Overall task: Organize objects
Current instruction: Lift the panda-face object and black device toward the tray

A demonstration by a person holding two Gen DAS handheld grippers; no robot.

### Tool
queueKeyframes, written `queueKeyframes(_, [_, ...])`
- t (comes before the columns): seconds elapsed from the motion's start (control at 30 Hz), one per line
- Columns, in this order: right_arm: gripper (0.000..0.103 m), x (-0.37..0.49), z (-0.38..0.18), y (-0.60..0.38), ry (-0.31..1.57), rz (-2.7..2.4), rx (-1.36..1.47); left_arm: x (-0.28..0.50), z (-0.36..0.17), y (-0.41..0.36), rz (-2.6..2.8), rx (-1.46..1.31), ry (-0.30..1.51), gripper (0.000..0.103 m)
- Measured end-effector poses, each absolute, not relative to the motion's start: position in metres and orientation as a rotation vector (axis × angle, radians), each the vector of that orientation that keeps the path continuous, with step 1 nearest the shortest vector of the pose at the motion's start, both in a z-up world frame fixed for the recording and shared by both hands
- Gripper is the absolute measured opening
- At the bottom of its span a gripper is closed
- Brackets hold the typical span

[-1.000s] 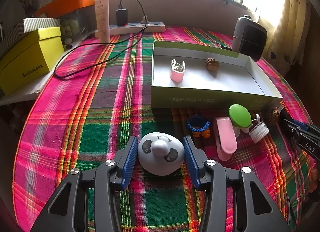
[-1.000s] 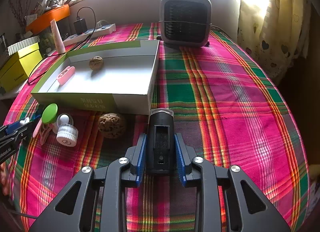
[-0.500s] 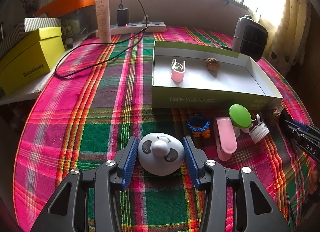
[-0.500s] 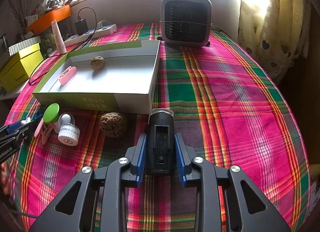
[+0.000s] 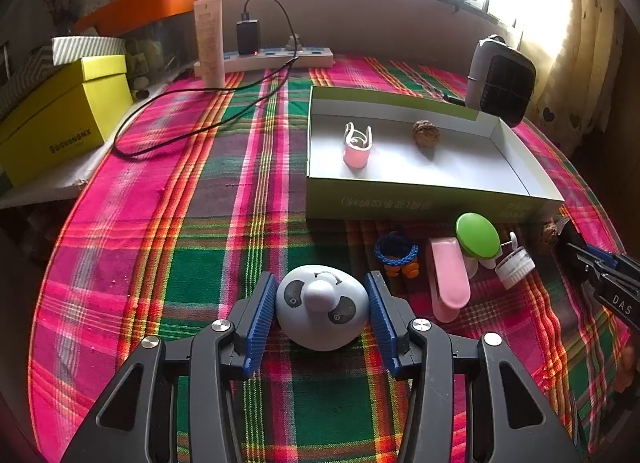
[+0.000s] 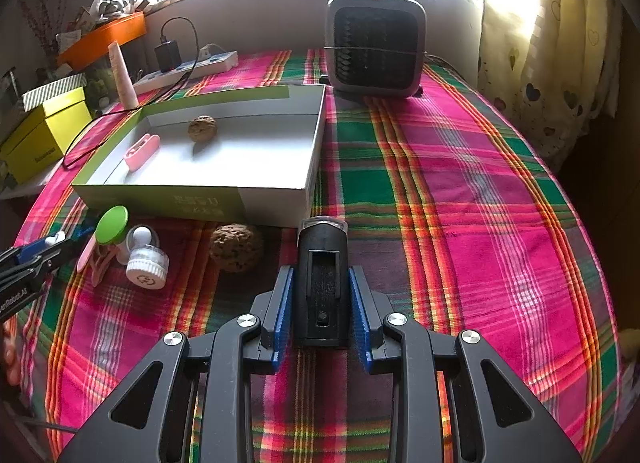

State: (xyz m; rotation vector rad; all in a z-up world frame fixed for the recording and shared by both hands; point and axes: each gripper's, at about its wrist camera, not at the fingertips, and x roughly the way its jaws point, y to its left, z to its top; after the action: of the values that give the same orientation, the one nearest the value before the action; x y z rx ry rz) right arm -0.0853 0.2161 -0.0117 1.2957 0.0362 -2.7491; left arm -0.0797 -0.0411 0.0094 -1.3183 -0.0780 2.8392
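Observation:
My left gripper (image 5: 322, 303) is shut on a pale blue panda-faced toy (image 5: 322, 307) just over the plaid cloth. My right gripper (image 6: 322, 303) is shut on a black rectangular device (image 6: 322, 283). The open green-and-white box (image 5: 424, 203) holds a pink clip (image 5: 357, 145) and a walnut (image 5: 425, 133); it also shows in the right wrist view (image 6: 276, 199). In front of the box lie a blue bracelet (image 5: 396, 253), a pink clip (image 5: 446, 277), a green-lidded item (image 5: 477, 240), a white cap (image 5: 514, 265) and a second walnut (image 6: 236, 247).
A small grey heater (image 6: 376, 51) stands behind the box. A power strip (image 5: 280, 57) with charger and black cable (image 5: 180, 131), a cream tube (image 5: 209, 41), a yellow box (image 5: 60, 119) and an orange tray (image 5: 140, 7) sit at the back left. Curtains hang at the right.
The right gripper has edged forward and slightly left with the black device. The left gripper holds the panda toy almost still.

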Motion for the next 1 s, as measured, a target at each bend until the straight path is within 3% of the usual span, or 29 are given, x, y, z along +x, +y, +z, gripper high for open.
queueKeyframes(1.0, [0.029,-0.101,0.033,0.189,0.051,-2.712,1.149,-0.099,0.054,-0.021,2.816,-1.163,-0.057,0.044])
